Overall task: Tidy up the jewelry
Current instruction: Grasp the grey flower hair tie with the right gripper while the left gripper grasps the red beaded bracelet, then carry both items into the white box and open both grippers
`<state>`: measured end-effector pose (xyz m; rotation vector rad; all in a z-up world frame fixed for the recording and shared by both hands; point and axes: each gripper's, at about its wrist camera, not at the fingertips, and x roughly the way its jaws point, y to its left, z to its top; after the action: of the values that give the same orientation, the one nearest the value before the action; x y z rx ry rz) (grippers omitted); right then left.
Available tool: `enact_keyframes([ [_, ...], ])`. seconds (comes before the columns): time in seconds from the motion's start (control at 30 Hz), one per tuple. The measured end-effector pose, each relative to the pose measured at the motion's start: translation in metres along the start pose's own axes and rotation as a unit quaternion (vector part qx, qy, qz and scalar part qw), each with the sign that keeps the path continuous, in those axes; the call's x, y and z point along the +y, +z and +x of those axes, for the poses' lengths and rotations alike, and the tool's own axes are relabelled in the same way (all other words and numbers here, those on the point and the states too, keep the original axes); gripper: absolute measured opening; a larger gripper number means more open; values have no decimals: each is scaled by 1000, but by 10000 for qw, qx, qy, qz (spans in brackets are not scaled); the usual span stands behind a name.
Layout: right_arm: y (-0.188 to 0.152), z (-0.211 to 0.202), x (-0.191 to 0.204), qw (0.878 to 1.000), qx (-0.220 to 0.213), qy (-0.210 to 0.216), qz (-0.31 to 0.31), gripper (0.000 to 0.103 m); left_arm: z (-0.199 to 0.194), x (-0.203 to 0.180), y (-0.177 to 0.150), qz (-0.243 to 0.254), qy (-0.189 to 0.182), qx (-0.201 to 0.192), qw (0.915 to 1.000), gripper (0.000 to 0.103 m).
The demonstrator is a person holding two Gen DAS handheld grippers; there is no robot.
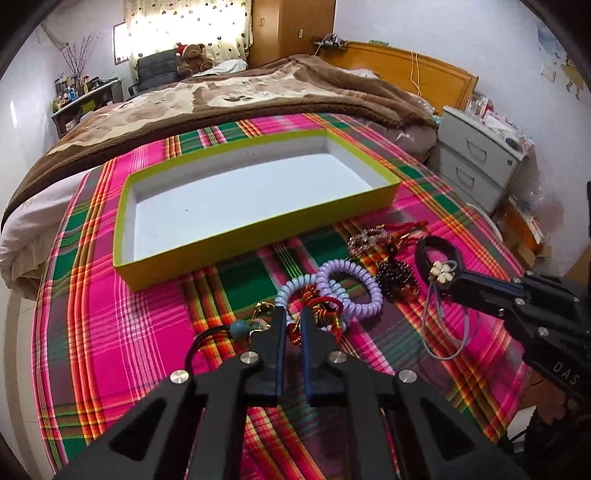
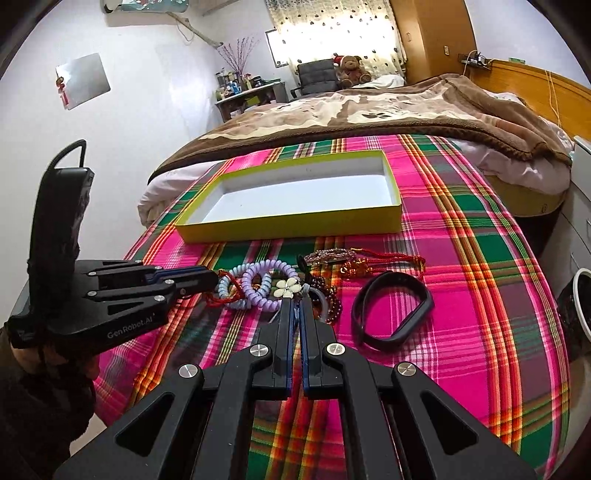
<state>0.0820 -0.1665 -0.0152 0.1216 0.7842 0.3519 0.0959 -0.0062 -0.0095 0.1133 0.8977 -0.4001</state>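
Beside the green-rimmed box [image 1: 258, 221], left jaws pinch a red cord bracelet [image 1: 325, 308]; right jaws grip the flower hair-tie [image 2: 287, 288].

"GenRobot.AI" on left claw [image 2: 216, 282] ("DAS" right [image 1: 448, 286]).

Bright window [image 1: 184, 26] backlight, fisheye-warped edges

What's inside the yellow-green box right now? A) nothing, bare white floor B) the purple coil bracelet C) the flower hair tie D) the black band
A: the yellow-green box shows only its bare white floor in both wrist views, while the purple coil bracelet, black band and flower hair tie all lie on the plaid cloth in front of it.
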Motion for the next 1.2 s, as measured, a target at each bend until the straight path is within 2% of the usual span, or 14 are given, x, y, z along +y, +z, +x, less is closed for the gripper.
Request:
enact_keyframes([
  [0.07, 1, -1, 0, 10000, -32, -2, 1, 2, -6, 3, 1, -100, -58, -117, 9999, 3],
  [0.2, 2, -3, 0, 10000, -81, -10, 7, 2, -19, 6, -3, -217, -251, -288, 9990, 2],
  [0.37, 0, -6, 1, 10000, -67, 25, 10, 2, -14, 4, -8, -125, -299, -133, 9994, 4],
  [0.4, 0, -5, 1, 10000, -70, 39, 14, 3, -9, 3, -7, -137, -251, -25, 9996, 8],
  [0.47, -1, -6, 1, 9999, -77, 69, 46, 3, -4, -1, -6, -158, -194, -67, 9997, 27],
  [0.5, -1, -6, 1, 9999, -75, 79, 51, 3, -3, -3, -5, -139, -240, -78, 9996, 45],
  [0.6, -2, -7, 0, 9999, -64, 67, 63, 3, 5, -9, -1, -8, -280, 19, 9996, 49],
  [0.7, -2, -9, -2, 9999, -80, 48, 82, 2, 12, -13, -1, 143, 42, 116, 9998, 48],
  [0.77, -1, -9, -3, 9999, -89, 40, 97, 2, 14, -15, -2, 217, 107, 134, 9996, 37],
  [0.8, -1, -9, -4, 9999, -90, 40, 110, 3, 16, -16, -3, 270, 146, 158, 9994, 25],
  [0.97, -1, -9, -5, 9999, -98, 44, 129, 2, 17, -21, -3, 476, 132, 213, 9986, 14],
  [1.03, 0, -9, -5, 9998, -94, 52, 148, 2, 17, -22, -2, 473, 65, 226, 9986, 6],
  [1.13, 1, -10, -6, 9998, -109, 57, 168, 2, 14, -22, -2, 471, 128, 145, 9987, 4],
  [1.2, 2, -11, -7, 9998, -126, 44, 168, 3, 8, -15, -1, 267, 46, 30, 9996, 4],
])
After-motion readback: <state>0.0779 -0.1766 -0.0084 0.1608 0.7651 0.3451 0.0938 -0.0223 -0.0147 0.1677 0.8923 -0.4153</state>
